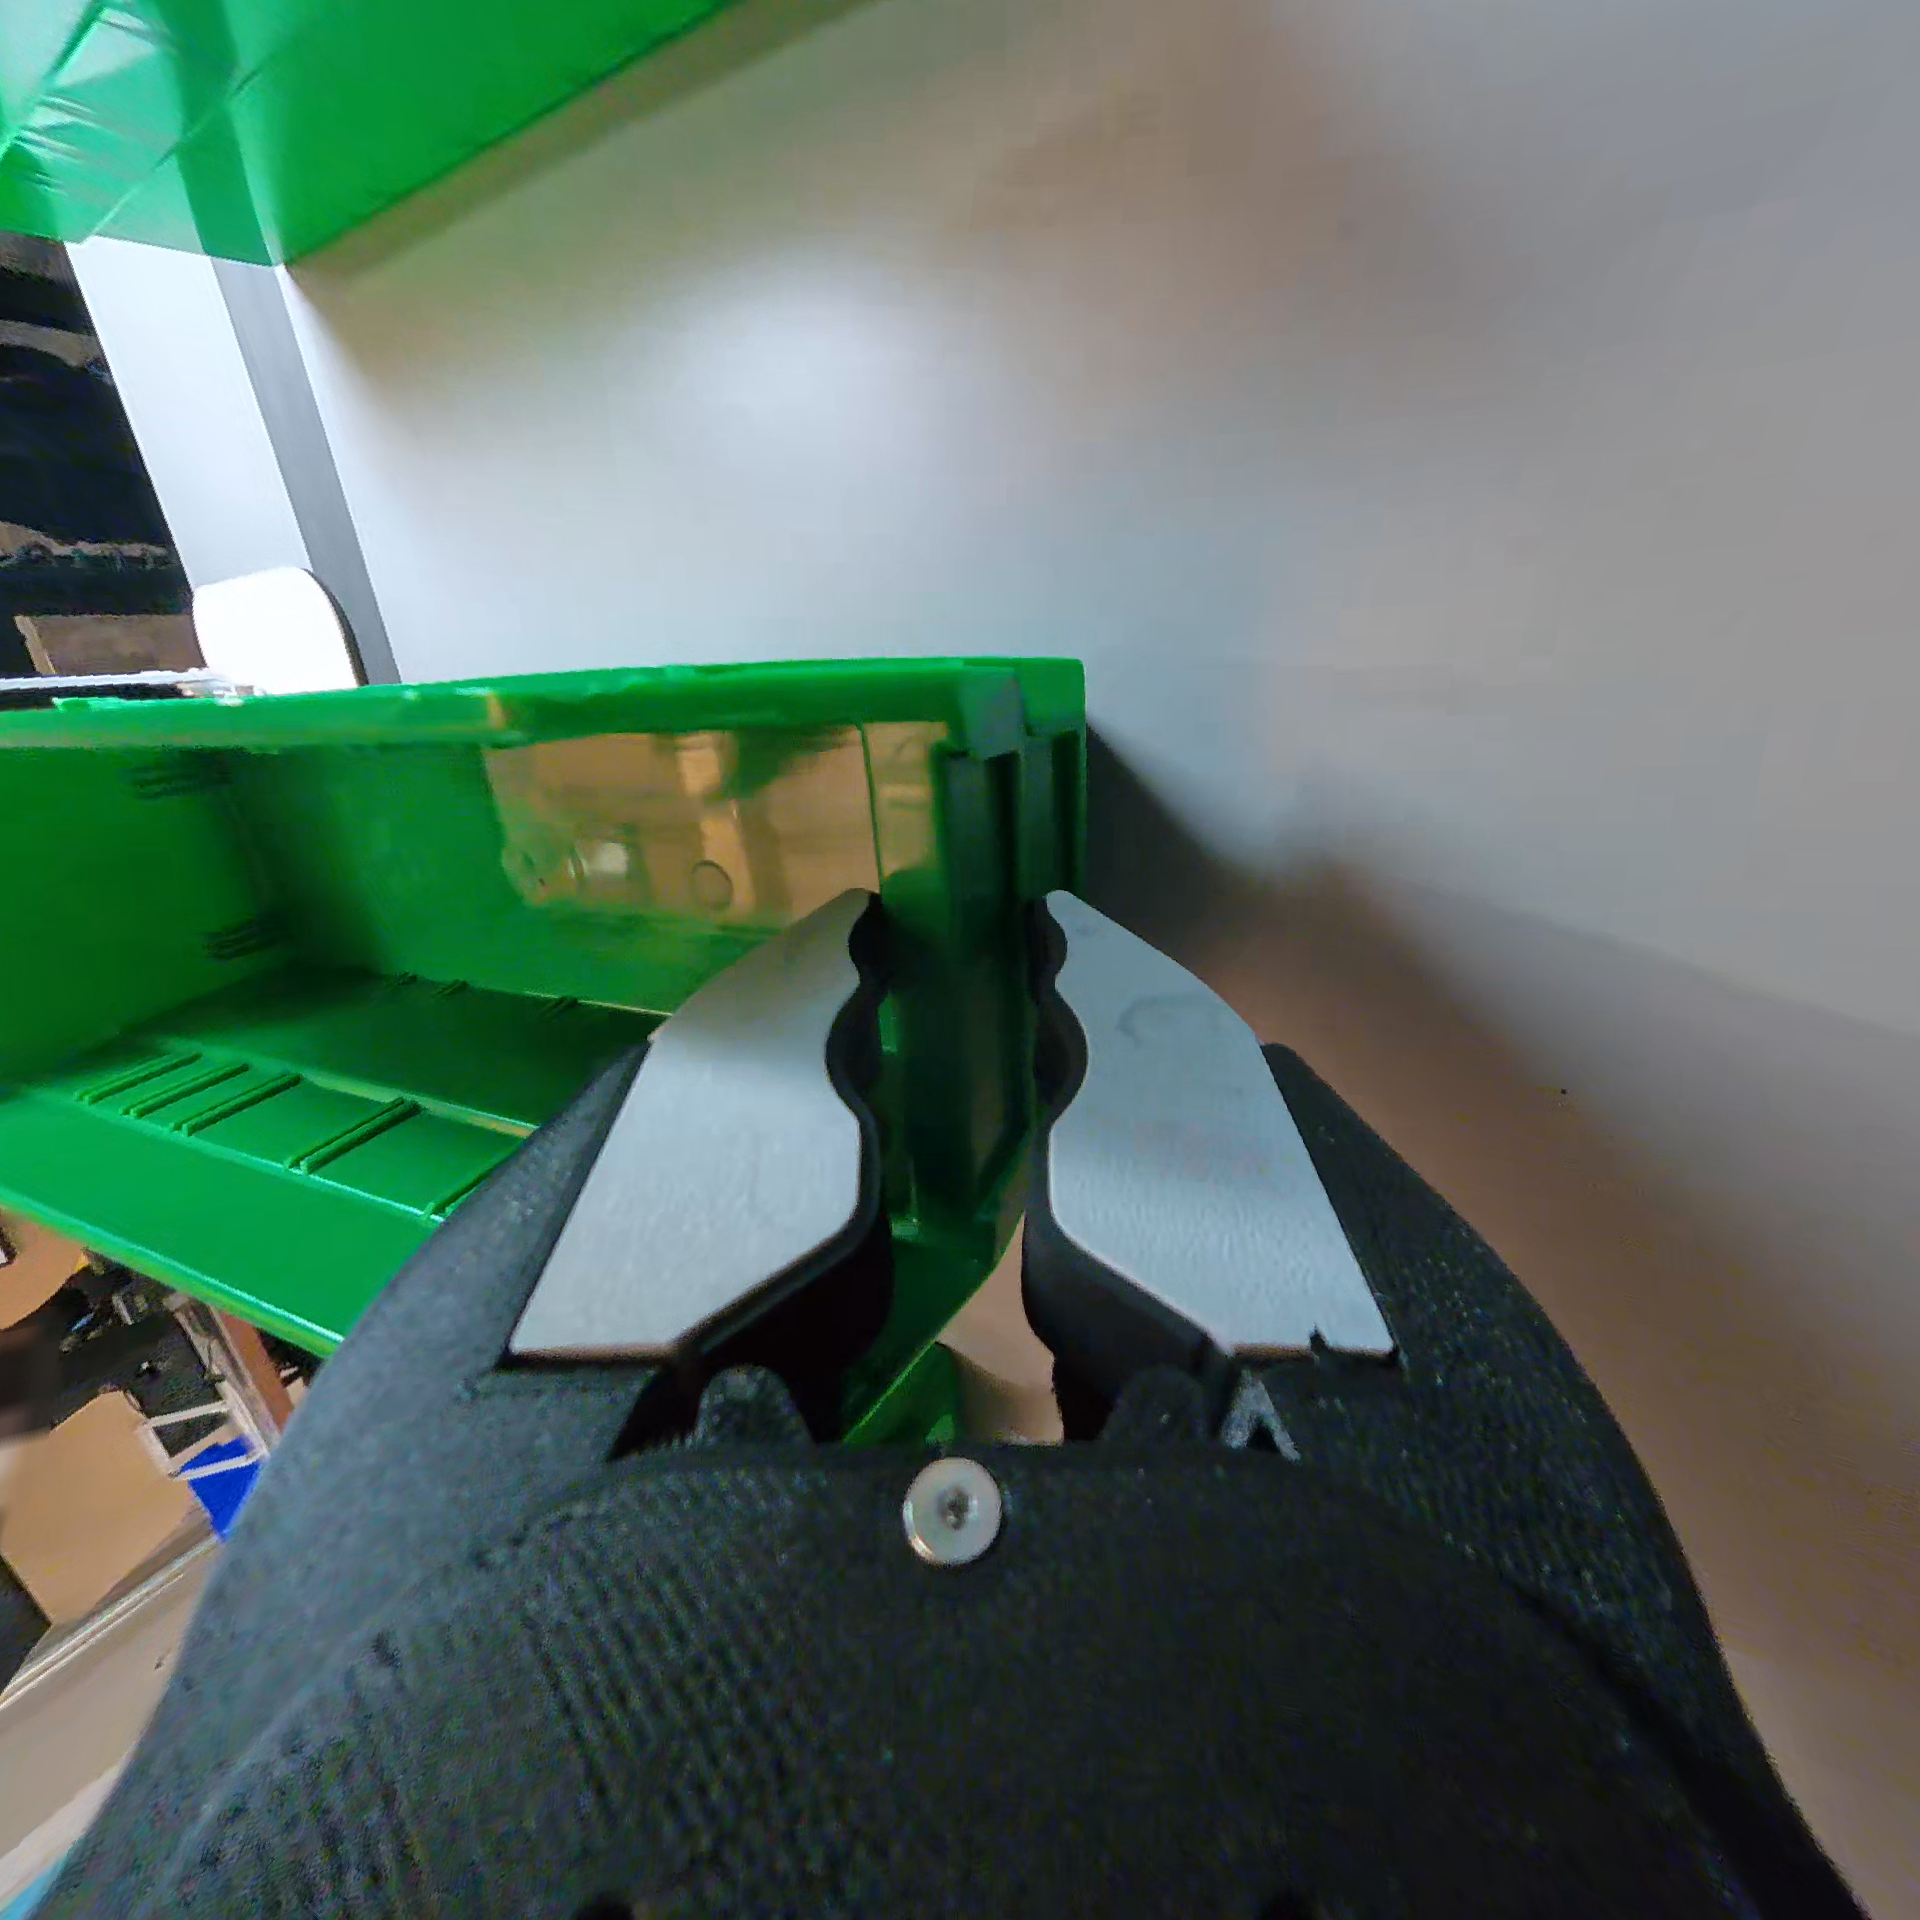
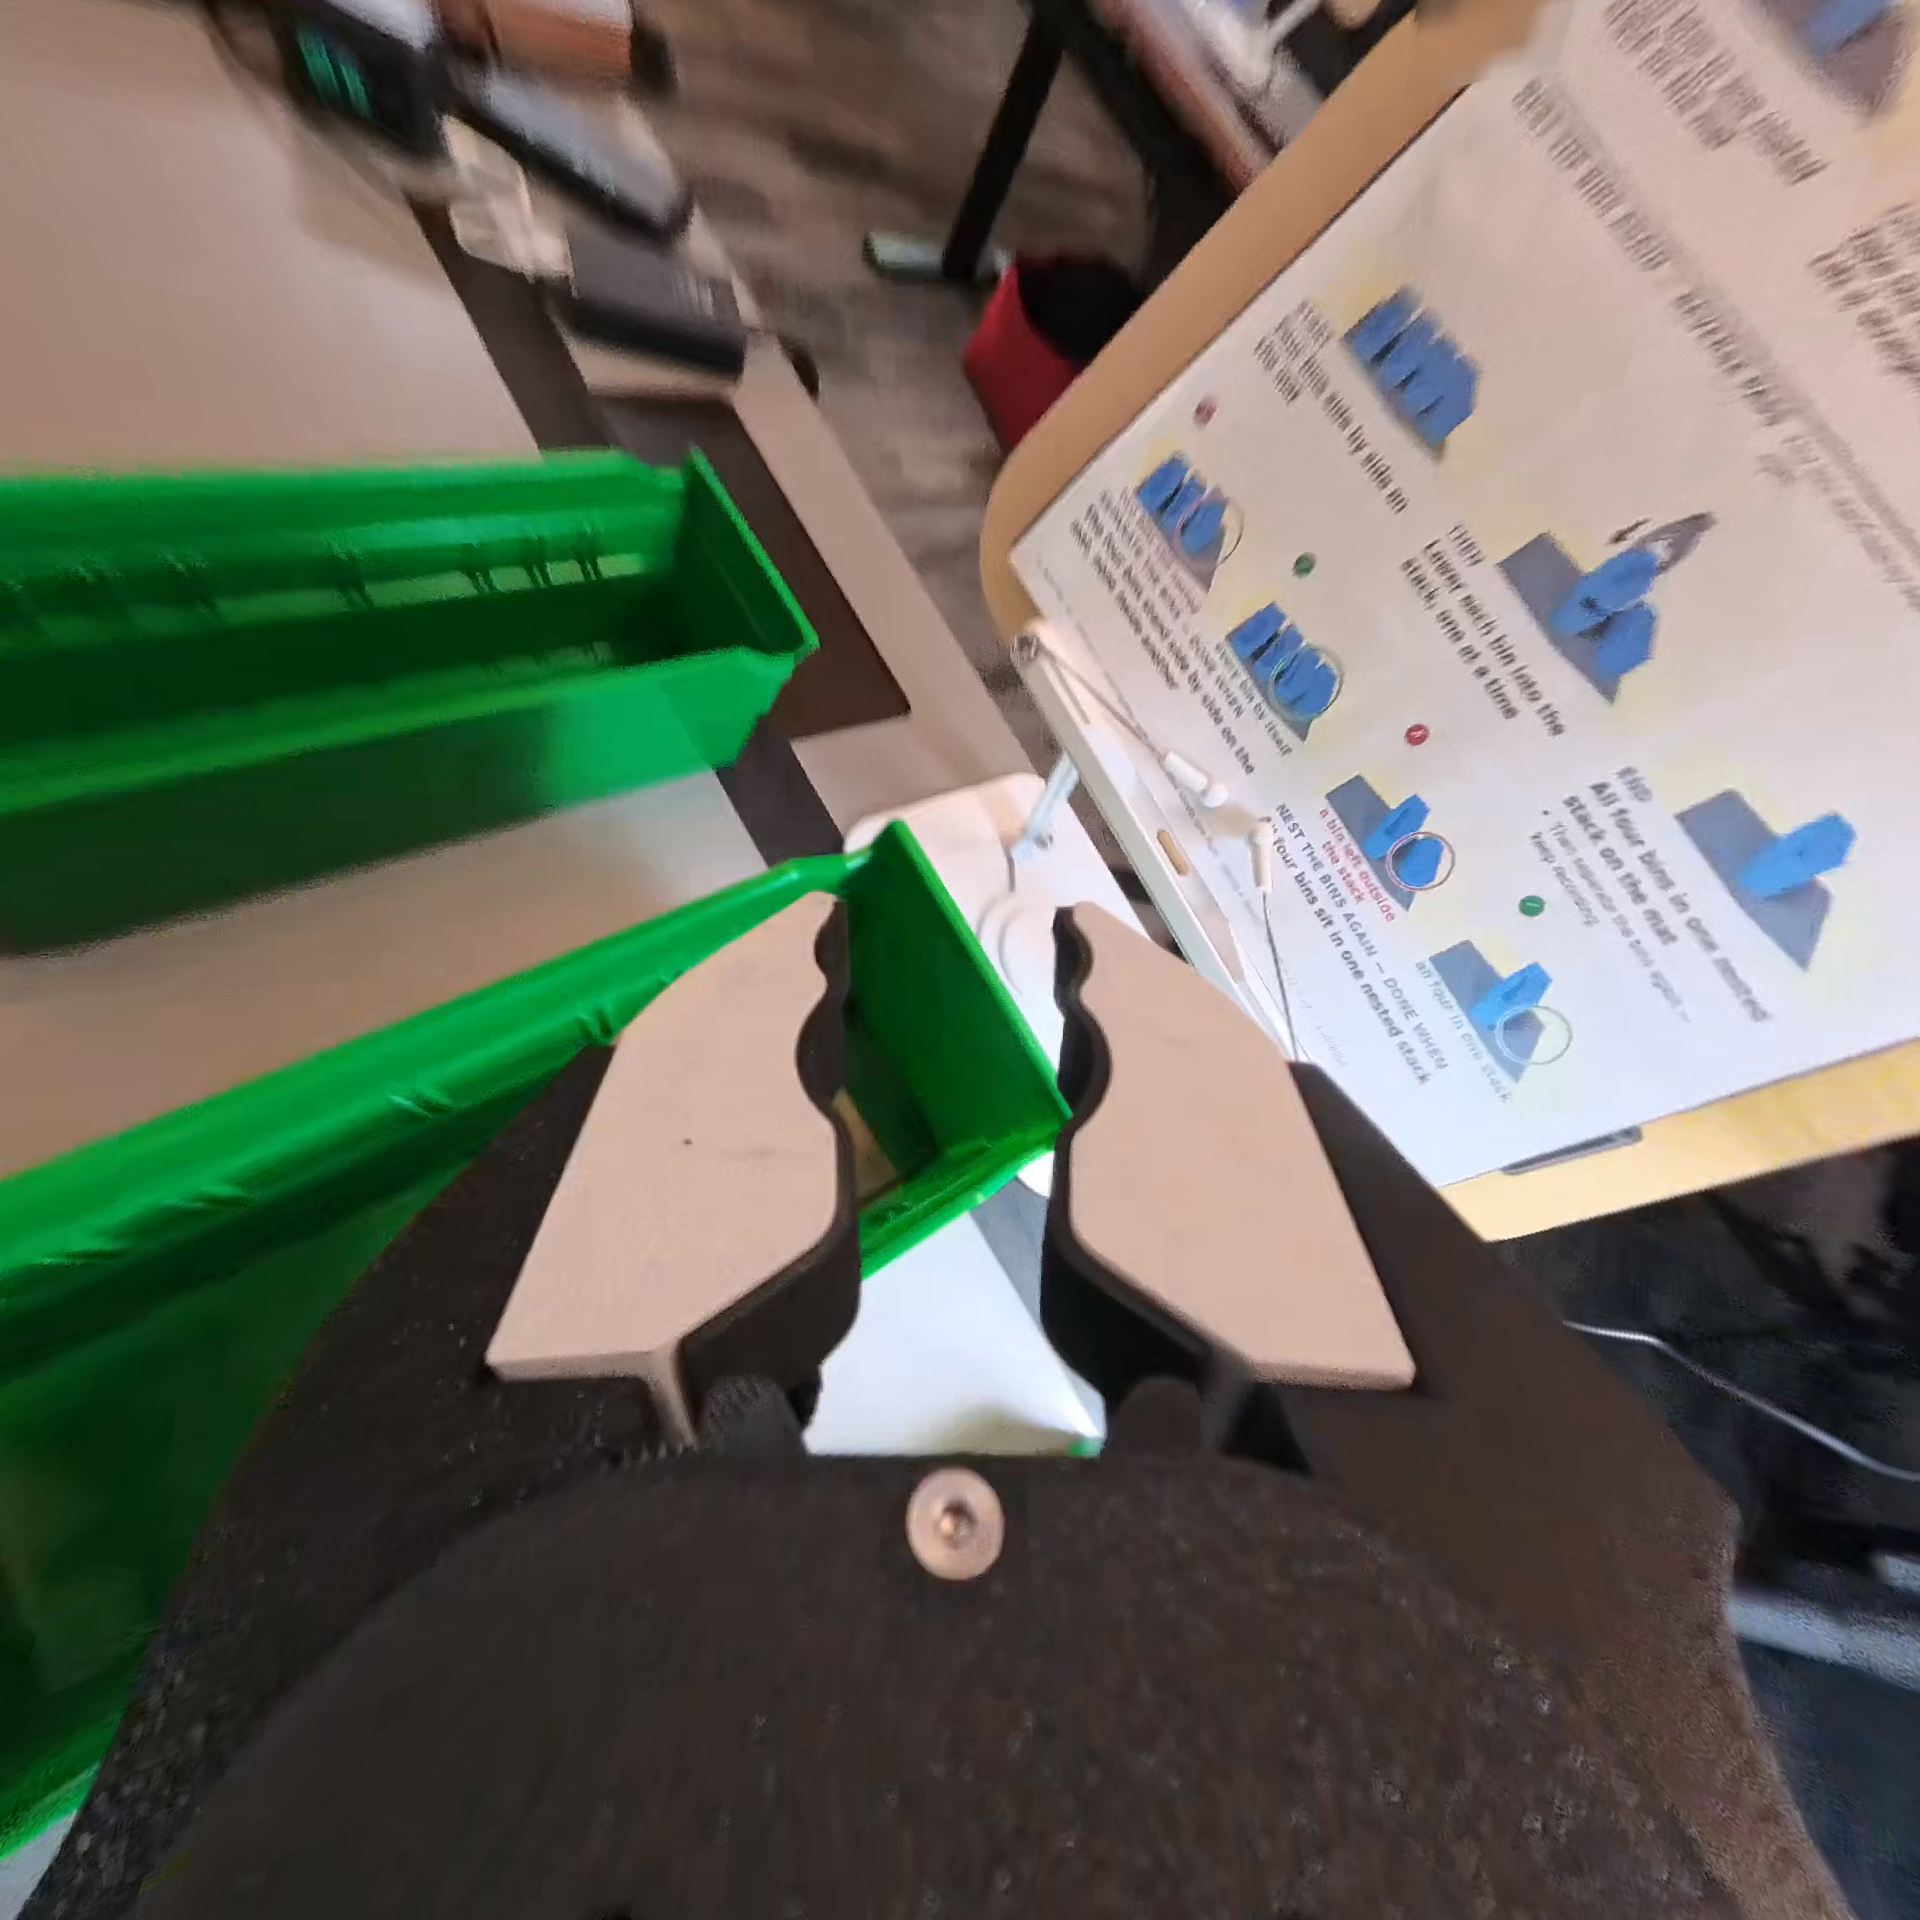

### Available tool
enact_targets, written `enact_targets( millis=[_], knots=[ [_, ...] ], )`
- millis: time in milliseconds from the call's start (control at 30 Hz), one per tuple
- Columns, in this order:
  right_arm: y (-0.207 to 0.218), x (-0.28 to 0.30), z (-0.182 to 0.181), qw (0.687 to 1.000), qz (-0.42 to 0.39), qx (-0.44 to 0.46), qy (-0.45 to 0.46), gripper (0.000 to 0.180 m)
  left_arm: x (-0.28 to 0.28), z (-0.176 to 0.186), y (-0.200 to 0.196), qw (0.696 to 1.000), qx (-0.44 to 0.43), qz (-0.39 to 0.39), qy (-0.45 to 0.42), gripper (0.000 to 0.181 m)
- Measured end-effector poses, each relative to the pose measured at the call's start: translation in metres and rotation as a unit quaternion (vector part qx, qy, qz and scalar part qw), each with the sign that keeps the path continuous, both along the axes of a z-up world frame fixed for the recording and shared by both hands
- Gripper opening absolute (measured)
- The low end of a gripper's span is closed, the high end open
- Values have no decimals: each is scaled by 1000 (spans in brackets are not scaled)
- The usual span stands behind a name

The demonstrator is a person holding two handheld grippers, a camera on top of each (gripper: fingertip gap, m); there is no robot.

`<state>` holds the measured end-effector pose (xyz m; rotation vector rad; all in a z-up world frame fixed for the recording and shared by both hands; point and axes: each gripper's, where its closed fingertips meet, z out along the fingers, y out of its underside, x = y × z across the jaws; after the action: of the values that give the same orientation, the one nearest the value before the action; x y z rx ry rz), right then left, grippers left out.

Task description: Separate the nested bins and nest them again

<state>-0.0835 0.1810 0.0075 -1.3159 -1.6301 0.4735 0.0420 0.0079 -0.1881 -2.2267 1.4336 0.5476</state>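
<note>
In the left wrist view my left gripper (image 1: 956,914) is shut on the end wall of a green bin (image 1: 312,883). That wall carries a clear label window. The bin is tilted, its open inside faces the camera, and it runs off to the left. A second green bin (image 1: 364,104) shows at the top left. In the right wrist view my right gripper (image 2: 945,925) is shut on the end wall of a green bin (image 2: 312,1143) that runs off to the lower left. Another green bin (image 2: 364,665) lies on the table beyond it, open side up. I cannot tell whether both grippers hold the same bin.
The pale tabletop (image 1: 1351,520) fills the right of the left wrist view. A tan board with a printed instruction sheet (image 2: 1507,623) stands close on the right of my right gripper. A white stand base (image 2: 966,831) sits under it. A red container (image 2: 1029,332) and desk legs are farther off on the floor. One gripper's finger ends stand about 30 cm off the other's.
</note>
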Motion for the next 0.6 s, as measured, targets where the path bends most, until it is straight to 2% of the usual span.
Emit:
enact_targets(
  millis=[167, 267, 400, 600],
  knots=[
    [-28, 56, 34, 990, -2, -51, 128, 43, -4, 1, -2, 1000, 3, -11, -5, 26],
    [-43, 99, 30, 984, -18, -66, 165, 44, -8, 2, -3, 1000, 0, -16, -2, 26],
    [-63, 152, -6, 980, -45, -84, 175, 47, -13, 6, -4, 1000, -12, -21, -5, 26],
    [-101, 200, -89, 978, -66, -117, 158, 47, -13, 20, -4, 998, -52, -32, -30, 26]
  ],
)
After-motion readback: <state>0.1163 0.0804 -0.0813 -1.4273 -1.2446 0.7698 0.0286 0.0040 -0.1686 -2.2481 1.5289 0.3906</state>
